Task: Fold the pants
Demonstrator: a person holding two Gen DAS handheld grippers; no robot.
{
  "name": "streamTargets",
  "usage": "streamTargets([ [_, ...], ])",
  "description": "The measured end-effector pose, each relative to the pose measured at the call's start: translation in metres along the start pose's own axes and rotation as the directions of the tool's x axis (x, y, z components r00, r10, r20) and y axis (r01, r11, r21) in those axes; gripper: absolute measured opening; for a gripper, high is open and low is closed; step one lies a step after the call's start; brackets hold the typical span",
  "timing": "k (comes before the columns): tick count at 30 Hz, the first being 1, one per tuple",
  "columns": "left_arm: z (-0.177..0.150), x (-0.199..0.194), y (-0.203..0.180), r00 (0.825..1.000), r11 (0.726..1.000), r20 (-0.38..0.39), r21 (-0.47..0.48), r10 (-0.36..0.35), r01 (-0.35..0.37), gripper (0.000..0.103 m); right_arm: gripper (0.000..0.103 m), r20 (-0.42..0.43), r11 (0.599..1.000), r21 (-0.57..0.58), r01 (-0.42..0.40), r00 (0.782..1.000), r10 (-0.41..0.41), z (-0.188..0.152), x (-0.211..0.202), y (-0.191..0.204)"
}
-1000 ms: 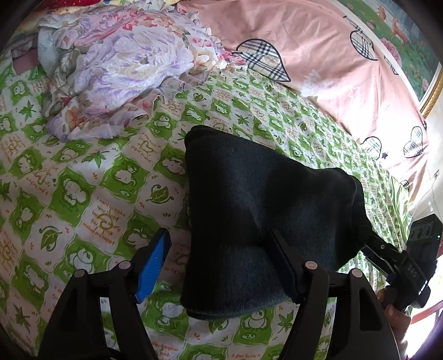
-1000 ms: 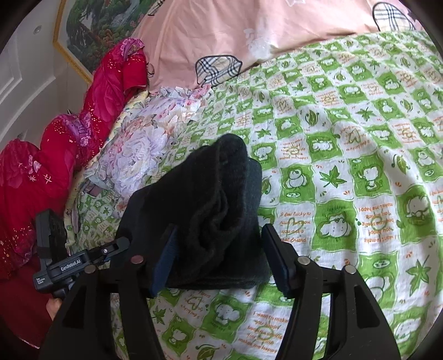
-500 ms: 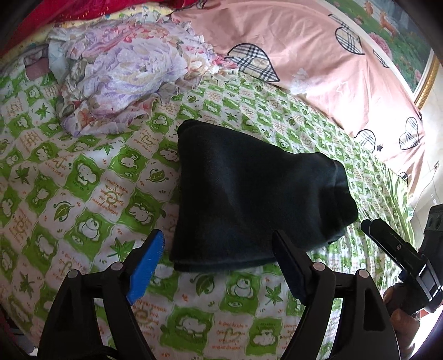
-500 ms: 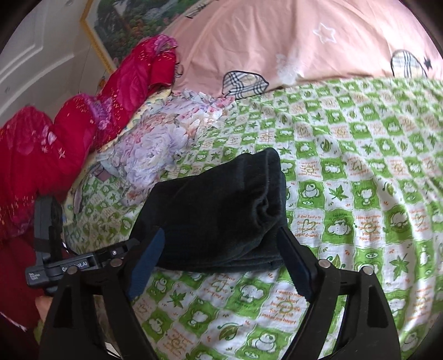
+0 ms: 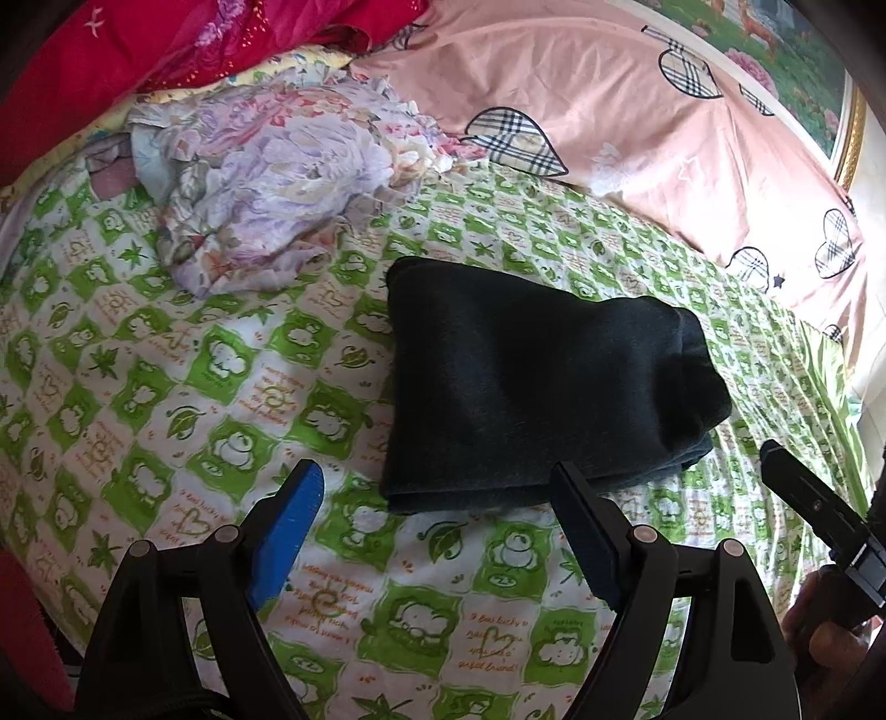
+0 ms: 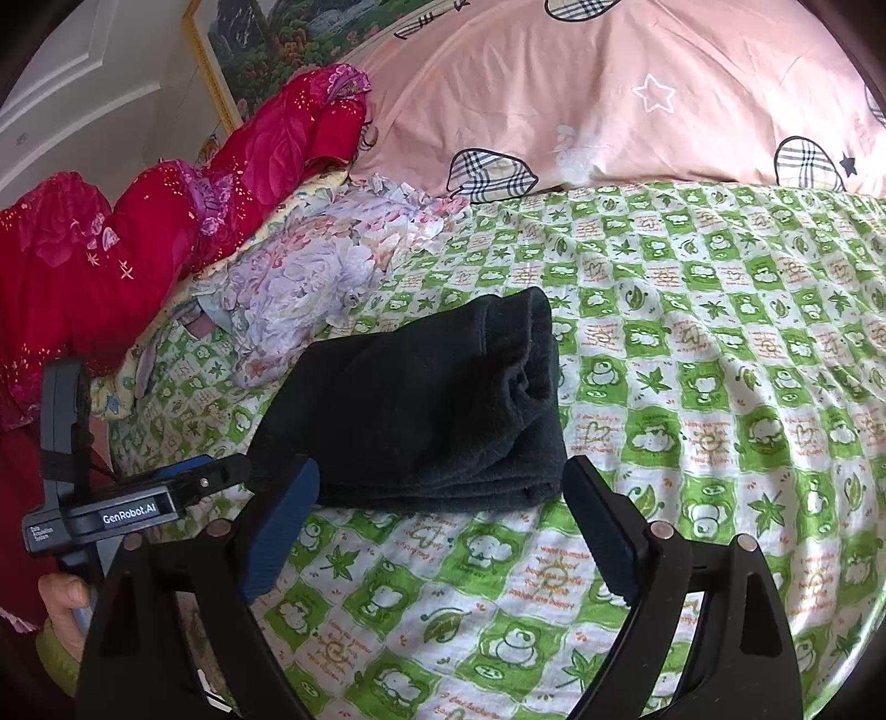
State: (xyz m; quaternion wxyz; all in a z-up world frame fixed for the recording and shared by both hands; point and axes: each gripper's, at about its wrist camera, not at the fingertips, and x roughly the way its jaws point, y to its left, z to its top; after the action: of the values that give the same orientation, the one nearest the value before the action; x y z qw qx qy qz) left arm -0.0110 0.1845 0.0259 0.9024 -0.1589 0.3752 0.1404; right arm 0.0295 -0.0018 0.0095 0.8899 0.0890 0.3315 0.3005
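The dark pants (image 5: 531, 376) lie folded into a compact block on the green and white bed sheet (image 5: 221, 387). They also show in the right wrist view (image 6: 421, 404). My left gripper (image 5: 437, 493) is open and empty, just short of the pants' near edge. My right gripper (image 6: 443, 487) is open and empty, a little back from the other near edge. Each gripper shows at the edge of the other's view, the right one (image 5: 819, 515) and the left one (image 6: 127, 504).
A crumpled floral cloth (image 5: 266, 183) lies beyond the pants to the left. A pink pillow with plaid hearts (image 5: 637, 111) runs along the back. Red bedding (image 6: 138, 238) is piled at the left. A framed picture (image 6: 266, 50) hangs on the wall.
Both grippers have drawn back from the folded pants, which they straddled a second ago. The pants now lie free on the sheet. Both jaws stay open.
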Motion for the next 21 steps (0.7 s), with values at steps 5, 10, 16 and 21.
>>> streamTargets([
  [5, -0.006, 0.003, 0.000, 1.000, 1.000, -0.017, 0.008, 0.018, -0.018, 0.084, 0.094, -0.005, 0.998, -0.057, 0.034, 0.999, -0.034, -0.008, 0.000, 0.008],
  [10, -0.012, 0.003, -0.004, 0.999, 0.998, -0.016, 0.046, 0.052, -0.052, 0.084, 0.095, -0.005, 0.989, -0.133, 0.062, 0.998, -0.063, -0.014, 0.001, 0.018],
  [16, -0.016, -0.001, -0.010, 0.997, 0.993, 0.014, 0.087, 0.073, -0.074, 0.084, 0.098, 0.034, 0.982, -0.178, 0.069, 0.997, -0.064, -0.023, 0.004, 0.023],
  [21, -0.021, 0.002, -0.013, 0.997, 0.990, 0.019, 0.115, 0.076, -0.078, 0.087, 0.098, 0.029, 0.981, -0.189, 0.045, 0.999, -0.041, -0.031, 0.018, 0.022],
])
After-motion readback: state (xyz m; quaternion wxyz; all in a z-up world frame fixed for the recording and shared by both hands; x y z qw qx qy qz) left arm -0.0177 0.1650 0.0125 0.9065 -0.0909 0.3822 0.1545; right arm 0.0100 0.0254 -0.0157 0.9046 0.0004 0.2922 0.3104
